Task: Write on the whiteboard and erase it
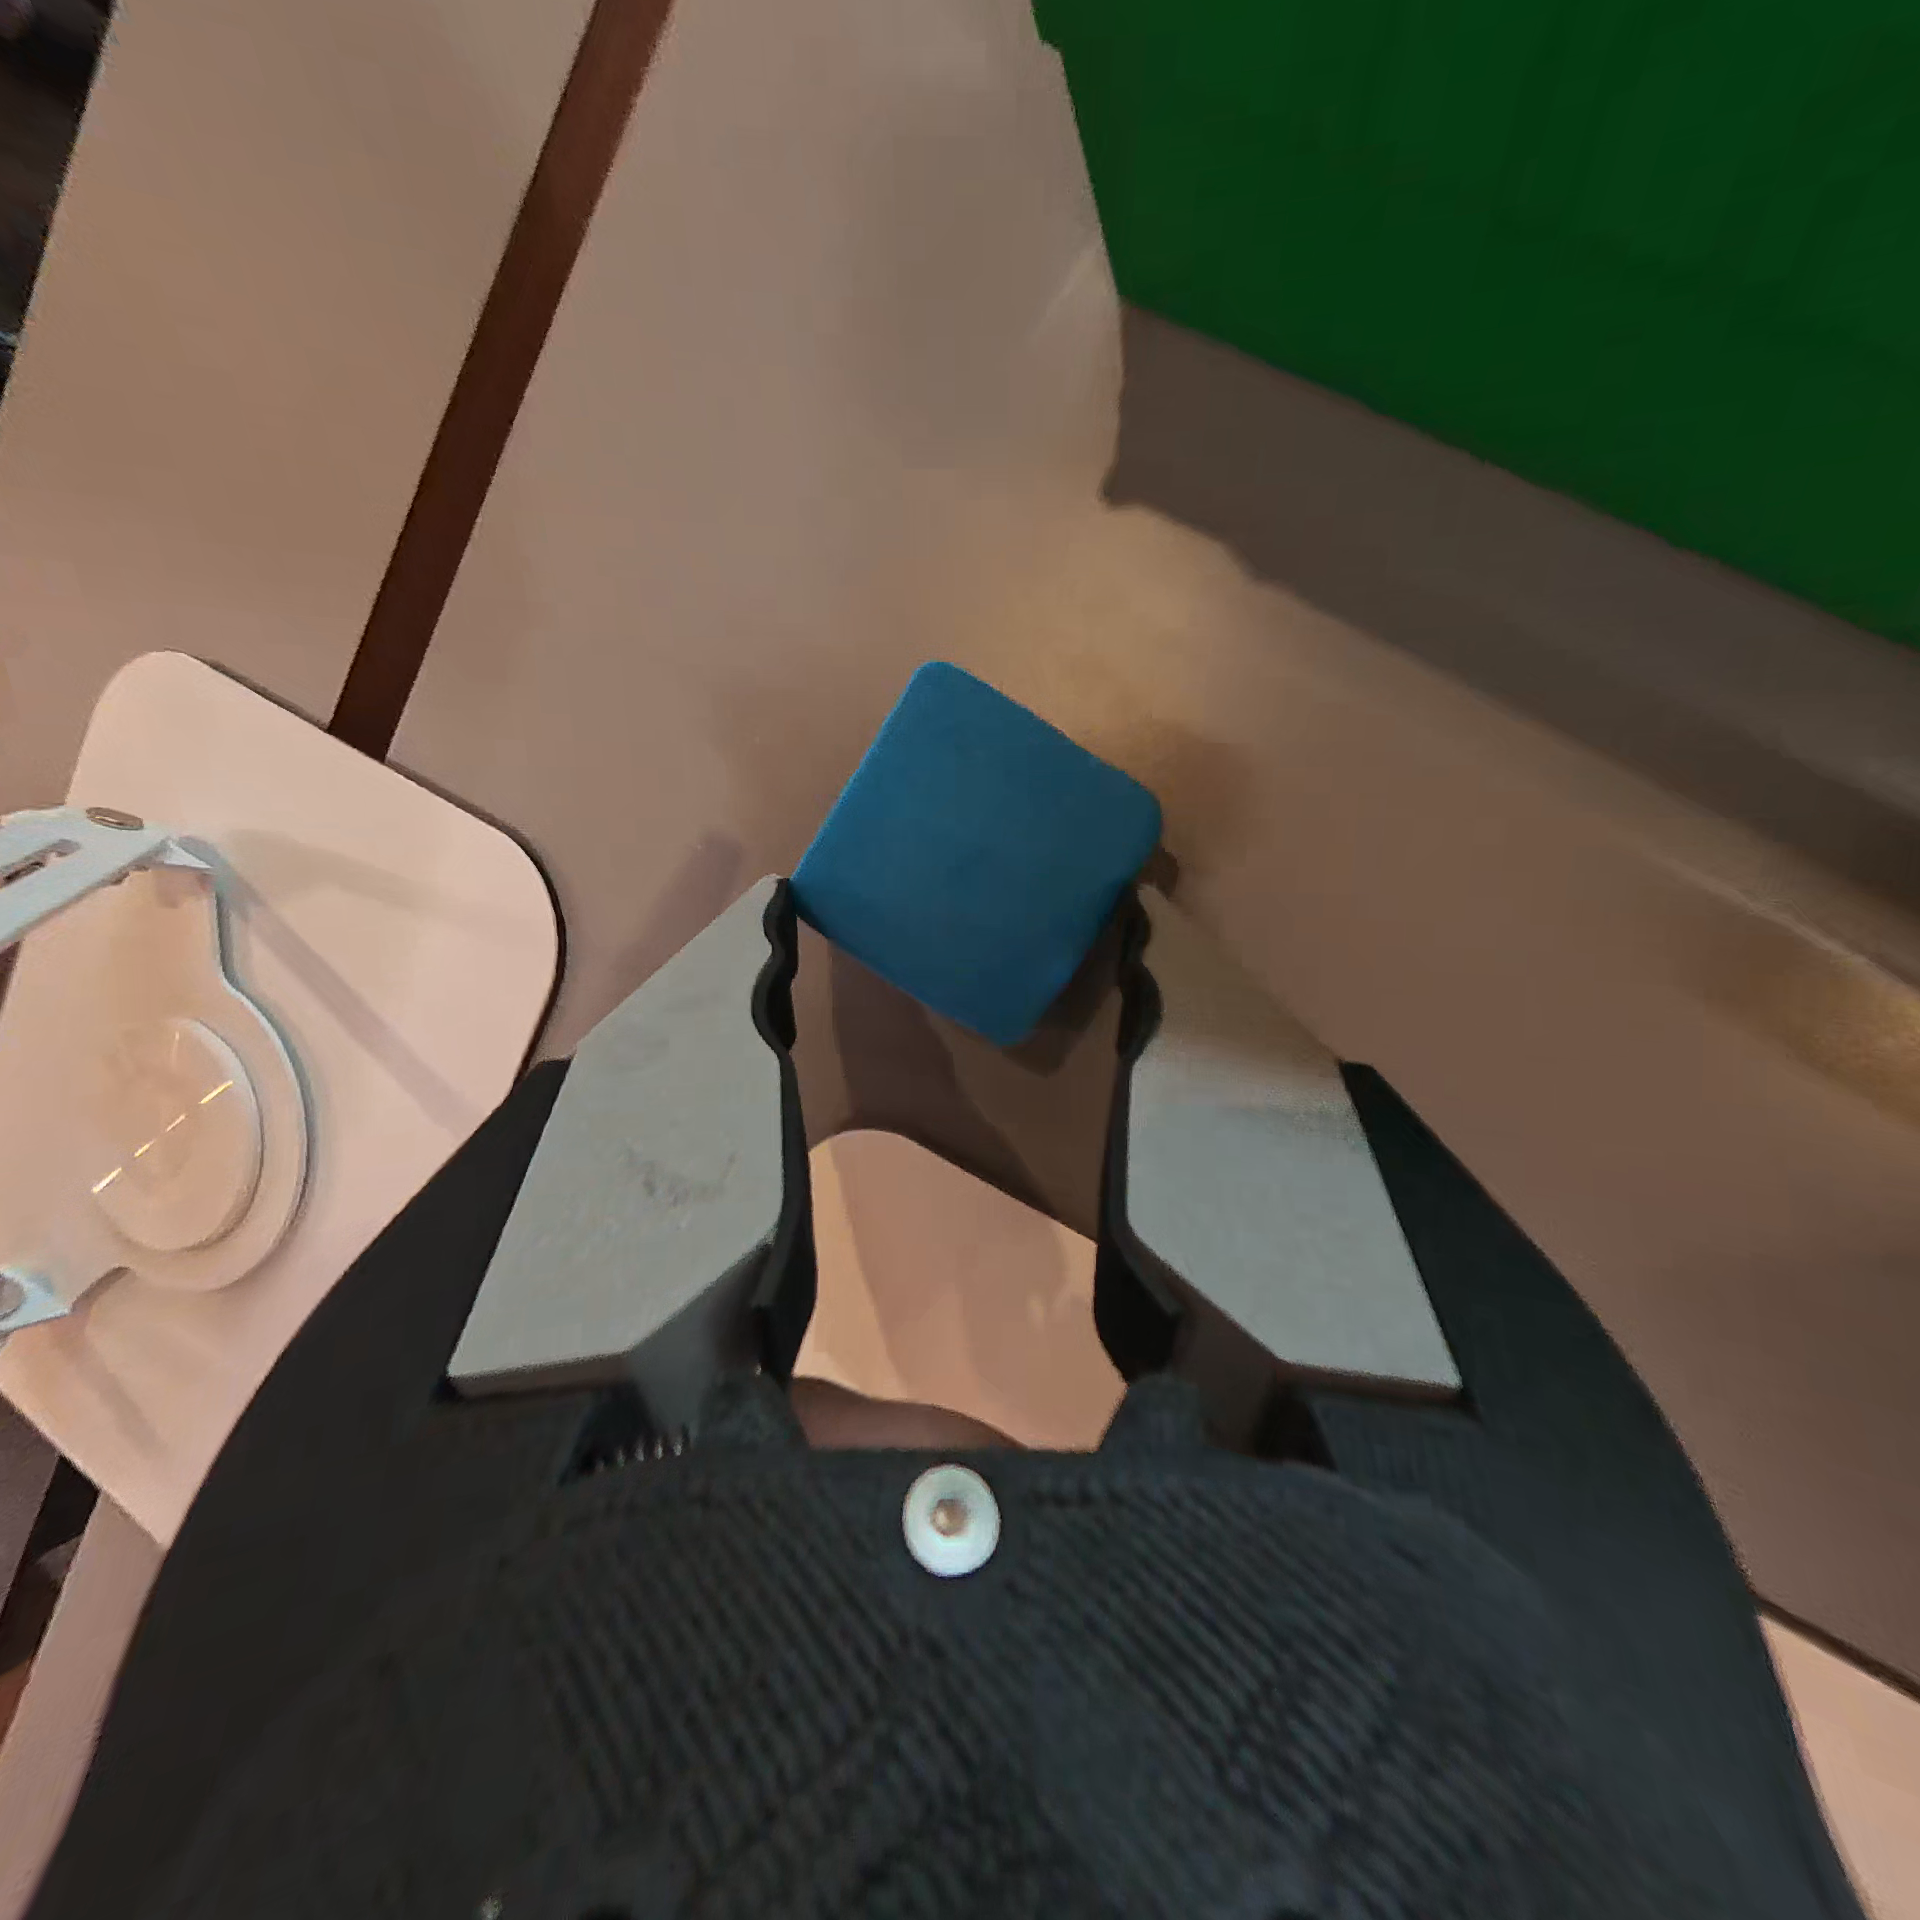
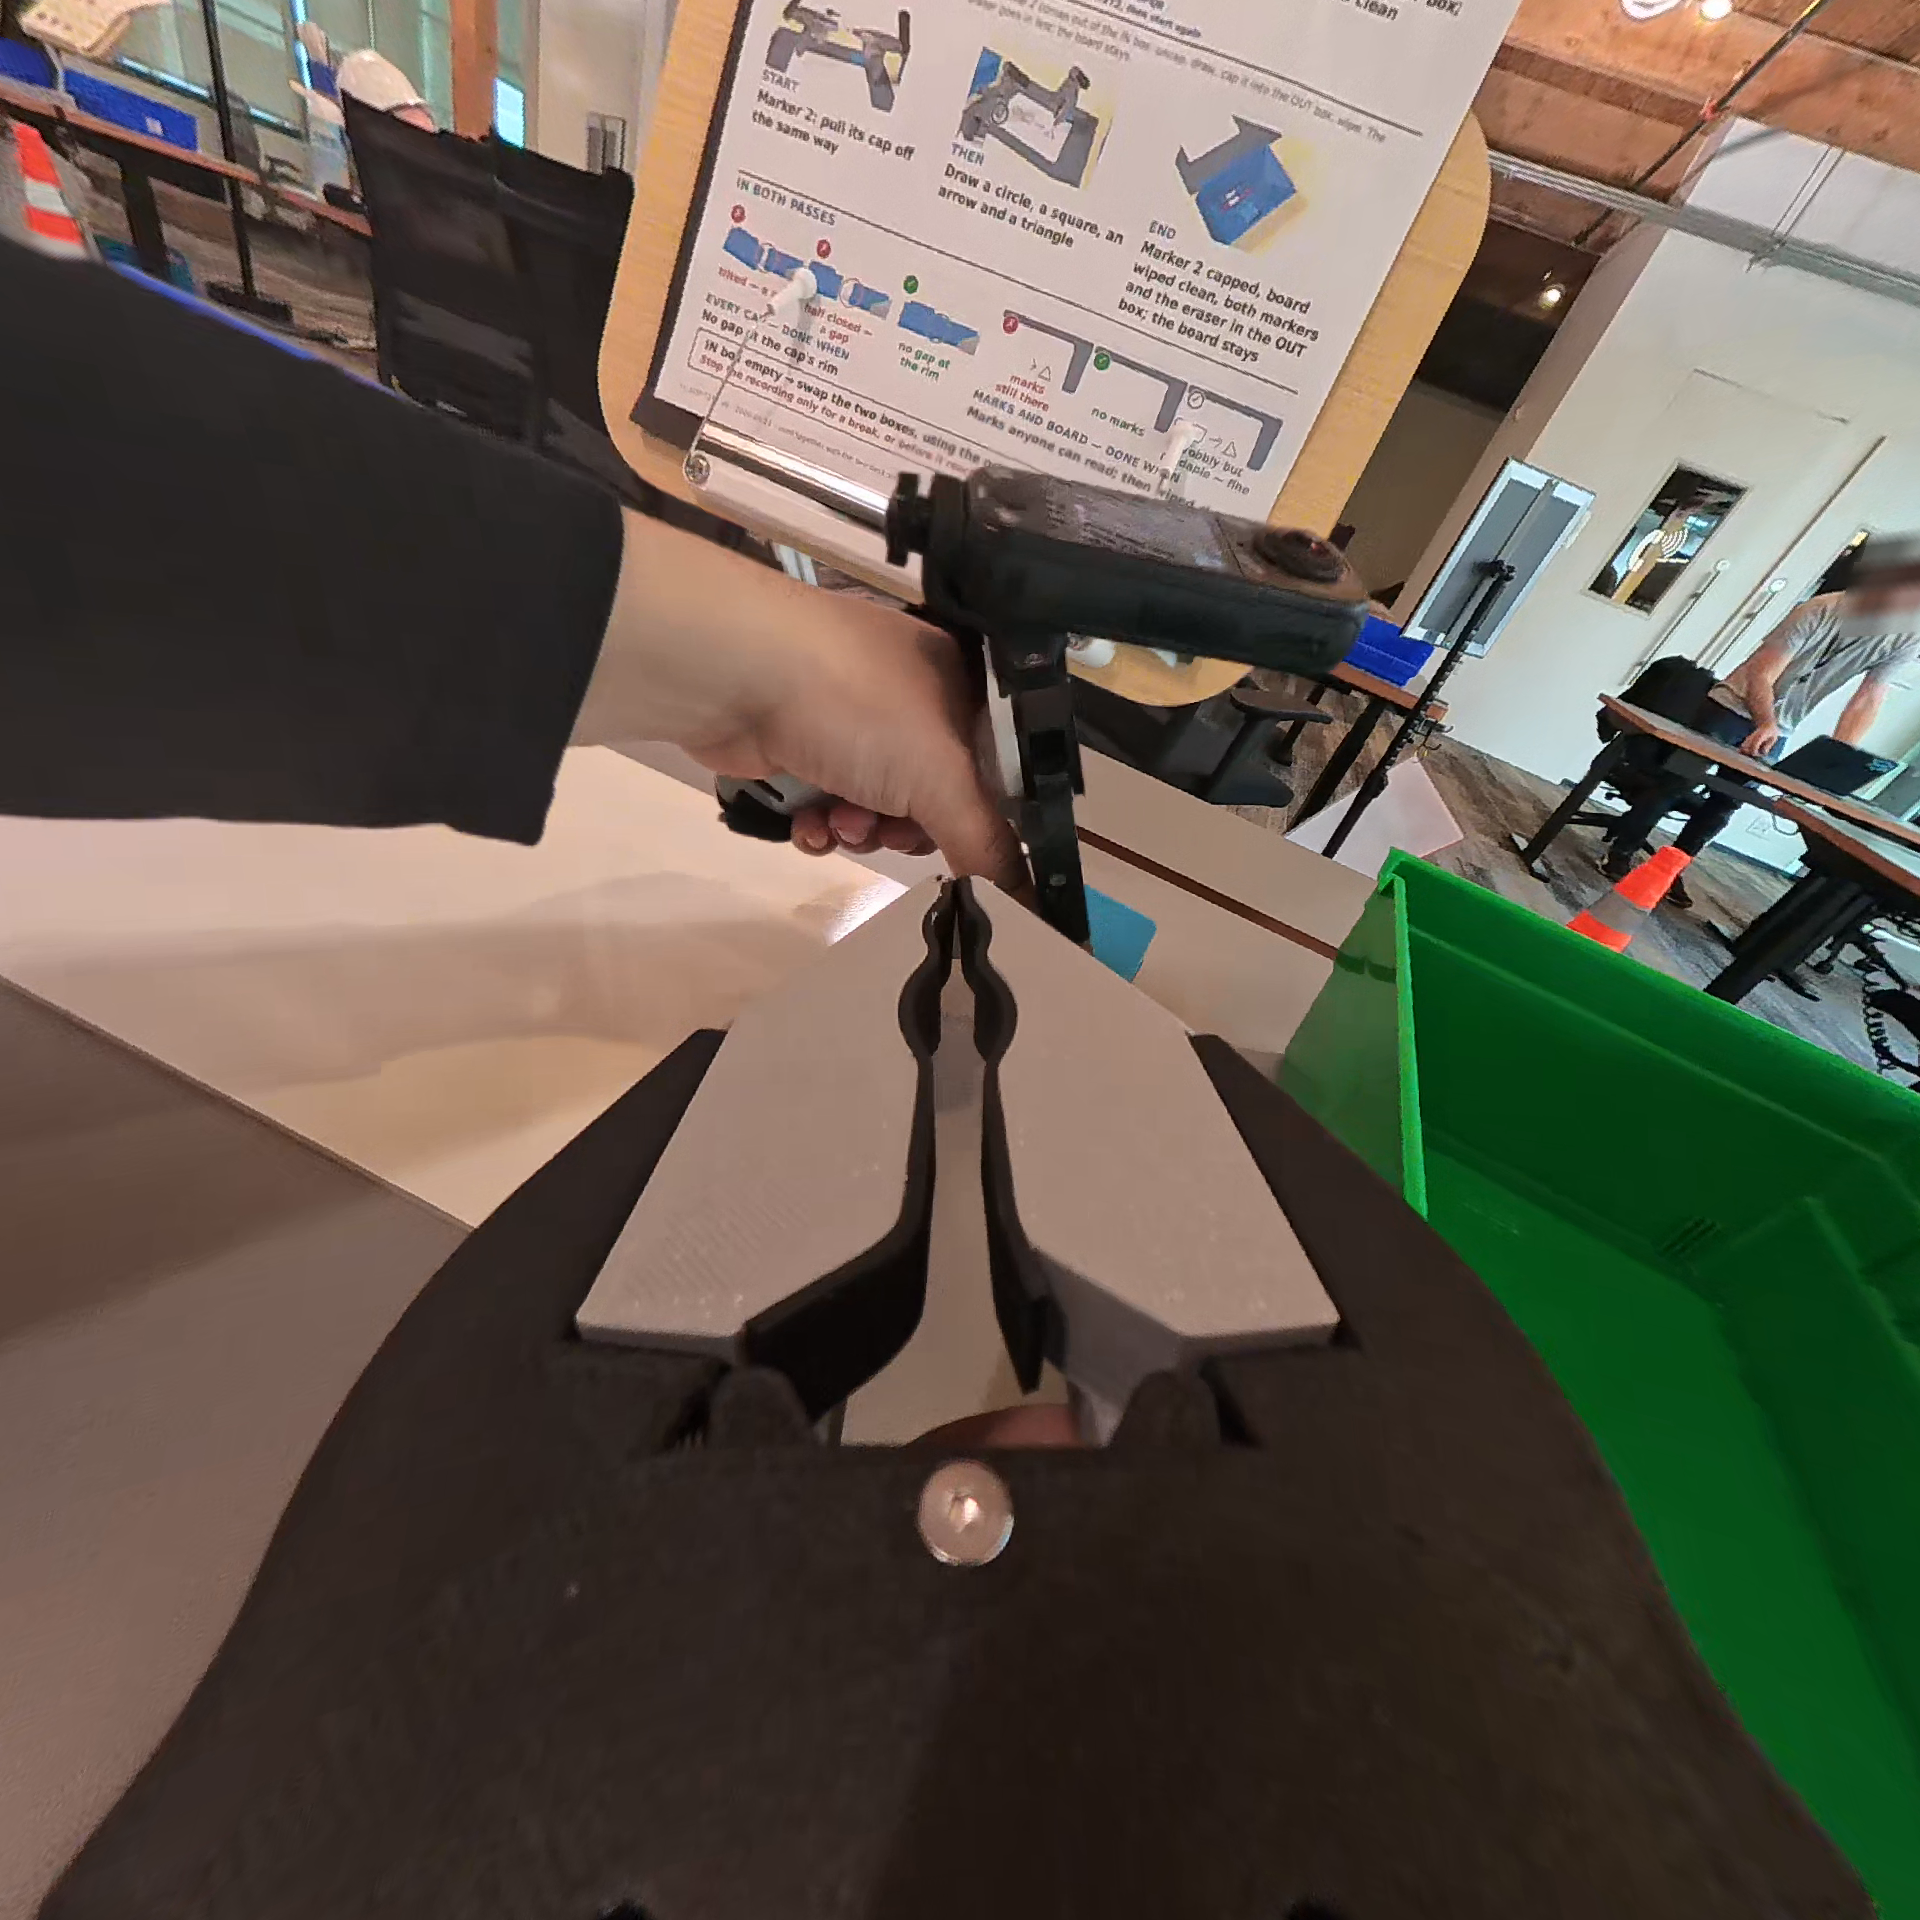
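Presently the left tool (image 1: 961, 904) grips a blue eraser (image 1: 977, 847) between its fingertips, low over the tabletop (image 1: 727, 468) near a green bin (image 2: 1621, 1143). Right tool (image 2: 956, 894) is closed on nothing, beside that bin.

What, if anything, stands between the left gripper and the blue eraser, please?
Nothing visible does. The blue eraser already sits between the tips of the left gripper, whose jaws are spread on either side of it. Whether the pads press it firmly cannot be told.
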The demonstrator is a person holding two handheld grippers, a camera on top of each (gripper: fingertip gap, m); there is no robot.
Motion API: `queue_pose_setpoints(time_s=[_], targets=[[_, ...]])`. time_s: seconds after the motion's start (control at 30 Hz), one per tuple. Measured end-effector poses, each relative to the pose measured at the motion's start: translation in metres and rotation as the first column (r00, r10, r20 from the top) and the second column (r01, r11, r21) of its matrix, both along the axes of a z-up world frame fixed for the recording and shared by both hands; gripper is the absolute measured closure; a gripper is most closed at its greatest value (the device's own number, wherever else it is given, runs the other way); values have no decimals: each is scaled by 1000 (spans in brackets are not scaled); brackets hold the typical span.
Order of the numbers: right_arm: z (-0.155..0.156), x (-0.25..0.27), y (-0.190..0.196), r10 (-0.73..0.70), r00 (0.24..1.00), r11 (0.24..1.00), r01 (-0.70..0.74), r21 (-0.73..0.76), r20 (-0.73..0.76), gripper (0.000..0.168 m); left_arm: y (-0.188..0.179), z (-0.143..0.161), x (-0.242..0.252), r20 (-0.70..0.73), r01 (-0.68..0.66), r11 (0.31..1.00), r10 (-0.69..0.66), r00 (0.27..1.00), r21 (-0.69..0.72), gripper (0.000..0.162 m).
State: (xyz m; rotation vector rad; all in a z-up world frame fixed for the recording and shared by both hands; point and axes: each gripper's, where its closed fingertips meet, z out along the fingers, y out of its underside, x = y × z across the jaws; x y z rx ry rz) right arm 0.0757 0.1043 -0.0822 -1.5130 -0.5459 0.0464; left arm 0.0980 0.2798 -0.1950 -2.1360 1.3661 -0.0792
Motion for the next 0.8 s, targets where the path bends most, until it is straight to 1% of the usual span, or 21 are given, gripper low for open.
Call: queue_pose_setpoints(time_s=[0.07, 0.13, 0.23, 0.3, 0.37, 0.43, 0.5, 0.57, 0.63, 0.7, 0.8], targets=[[0, 0, 0, 4, 1000, 1000, -4, -8, -11, 168, -3, 2, -5, 17, -23, 1000, 23, 1000, -13, 101], [-1, 1, 0, 7, 1000, 1000, -7, -15, -20, 168, -8, 8, -14, 20, -24, 1000, 25, 1000, -9, 96], [-2, 0, 0, 11, 1000, 1000, -12, -26, -22, 168, -21, 20, -33, 23, -15, 1000, 15, 1000, 11, 93], [-3, -2, 0, 16, 1000, 1000, -16, -24, -16, 168, -27, 30, -47, 33, -29, 999, 27, 999, 38, 90], [-3, -3, -1, 14, 1000, 1000, -14, -14, 3, 168, -37, 41, -61, 63, -46, 998, 44, 997, 32, 91], [-6, -4, 0, 9, 1000, 1000, -8, -18, 24, 168, -61, 47, -70, 144, -30, 999, 35, 989, -37, 91], [-10, -4, 1, 9, 999, 999, -8, -33, 36, 168, -101, 45, -77, 218, 46, 985, -9, 976, -166, 92], [-18, -7, 3, 23, 998, 997, -19, -71, 51, 168, -139, 41, -88, 275, 121, 962, -51, 960, -243, 98], [-30, -10, 5, 32, 996, 993, -22, -118, 86, 168, -163, 33, -110, 251, 138, 964, -79, 965, -227, 100], [-37, -13, 6, 37, 993, 990, -21, -138, 116, 168, -171, 22, -138, 178, 95, 983, -67, 982, -154, 107], [-43, -17, 7, 49, 990, 988, -28, -152, 136, 168, -180, -1, -177, 42, 42, 992, -37, 998, -122, 112]])
